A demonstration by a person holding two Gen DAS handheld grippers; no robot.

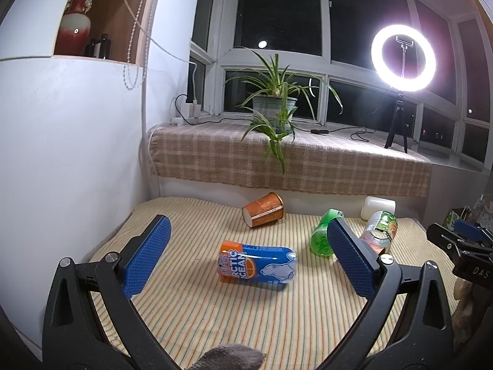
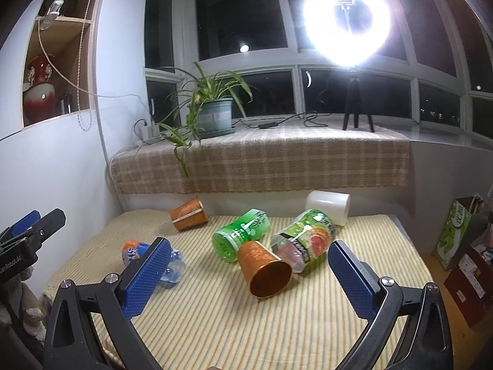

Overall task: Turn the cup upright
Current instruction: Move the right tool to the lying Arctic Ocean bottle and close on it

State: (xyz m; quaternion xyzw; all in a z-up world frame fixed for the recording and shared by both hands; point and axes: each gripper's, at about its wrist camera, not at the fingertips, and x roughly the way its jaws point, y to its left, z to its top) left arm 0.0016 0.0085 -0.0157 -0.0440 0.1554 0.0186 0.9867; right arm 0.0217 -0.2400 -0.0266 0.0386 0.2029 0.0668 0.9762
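Lining up my right gripper (image 2: 246, 273) on near orange cup (image 2: 263, 269), lying on side mid-frame on striped counter (image 2: 277, 333), mouth toward me. Both jaws wide, empty; left gripper (image 1: 246, 254) idle. Next: close on cup wall, tip upright.

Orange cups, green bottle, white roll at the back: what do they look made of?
Near orange cup: probably paper, with a glossy coppery lining that catches light. Far orange cup: same look, pale base rim. Green bottle: clear tinted plastic, printed label. White roll: matte, translucent white; material unclear.
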